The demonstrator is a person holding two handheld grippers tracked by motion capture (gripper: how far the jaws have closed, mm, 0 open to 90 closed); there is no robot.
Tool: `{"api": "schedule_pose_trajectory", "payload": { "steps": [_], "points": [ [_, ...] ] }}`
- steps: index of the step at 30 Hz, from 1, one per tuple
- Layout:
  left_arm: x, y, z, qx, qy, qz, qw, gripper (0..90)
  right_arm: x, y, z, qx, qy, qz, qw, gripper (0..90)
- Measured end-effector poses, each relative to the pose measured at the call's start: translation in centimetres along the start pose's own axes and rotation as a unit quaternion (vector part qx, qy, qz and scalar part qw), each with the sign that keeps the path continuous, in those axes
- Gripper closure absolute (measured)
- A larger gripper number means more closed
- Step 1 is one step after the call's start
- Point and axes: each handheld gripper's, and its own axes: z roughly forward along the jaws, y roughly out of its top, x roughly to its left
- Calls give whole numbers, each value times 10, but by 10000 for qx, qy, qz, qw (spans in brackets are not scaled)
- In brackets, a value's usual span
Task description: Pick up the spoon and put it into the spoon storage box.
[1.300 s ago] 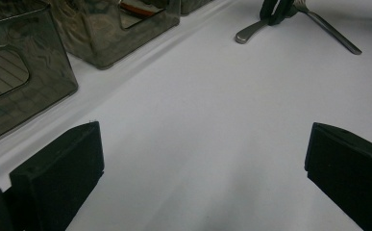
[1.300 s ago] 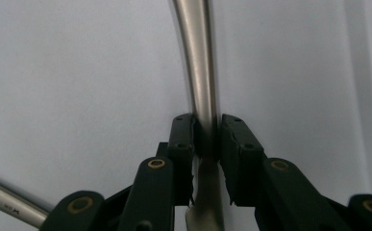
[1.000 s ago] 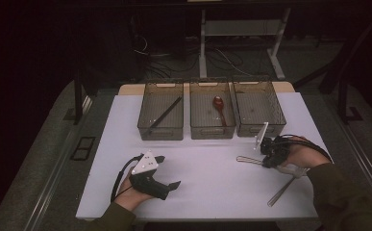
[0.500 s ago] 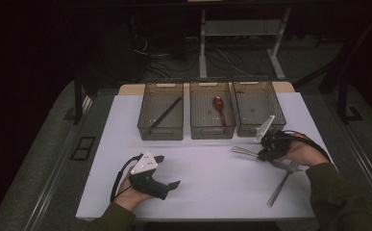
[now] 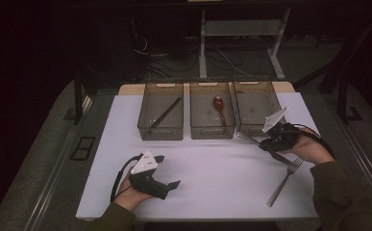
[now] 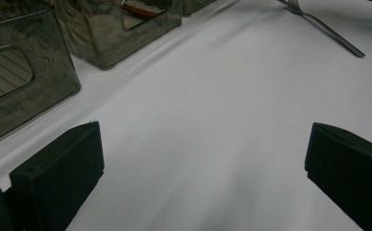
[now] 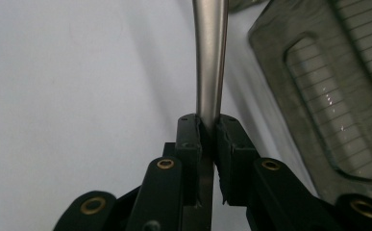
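Note:
My right gripper (image 5: pixel 265 143) is shut on a silver utensil (image 5: pixel 247 138) just in front of the right-hand bin (image 5: pixel 256 126); the handle sticks out to the left. In the right gripper view, the jaws of the right gripper (image 7: pixel 208 126) pinch the silver utensil (image 7: pixel 210 67) close beside the wall of the bin (image 7: pixel 328 101). My left gripper (image 5: pixel 170 171) rests on the white table (image 5: pixel 222 168) at the front left, open. In the left gripper view, the left gripper (image 6: pixel 203 159) has its jaws wide apart with bare table between them.
Three smoky clear bins stand in a row at the back. The left bin (image 5: pixel 145 126) holds a long black utensil (image 5: pixel 165 112), and the middle bin (image 5: pixel 211 131) holds a red spoon (image 5: pixel 219 106). A fork (image 5: pixel 282 180) lies at the front right, the same fork (image 6: pixel 328 31) crossing the left gripper view's top.
My right gripper has carried the silver utensil away from me, up toward the right-hand bin. The left gripper has stayed in place.

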Motion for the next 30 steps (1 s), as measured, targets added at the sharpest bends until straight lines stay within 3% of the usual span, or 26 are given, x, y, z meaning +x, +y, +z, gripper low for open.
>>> {"api": "schedule_pose_trajectory", "payload": {
  "steps": [8, 12, 18, 21, 25, 30],
  "points": [
    [0, 0, 0, 2, 4, 1, 10000, 0, -9, -5, -20, -700, -167, 425, 9965, 804],
    [0, 0, 0, 2, 6, 1, 10000, 0, -11, -9, -28, -1073, -189, 754, 9912, 804],
    [0, 0, 0, -1, 2, 0, 10000, 0, -14, -11, -38, -1493, -306, 985, 9834, 804],
    [0, 0, 0, -3, 2, -5, 10000, 0, -17, -11, -46, -1757, -346, 1117, 9775, 804],
    [0, 0, 0, -8, 7, -17, 10000, 0, -22, -8, -59, -2119, -458, 1343, 9669, 804],
    [0, 0, 0, -22, 2, -38, 10000, 0, -35, 4, -75, -2385, -772, 1673, 9535, 804]
  ]
}}
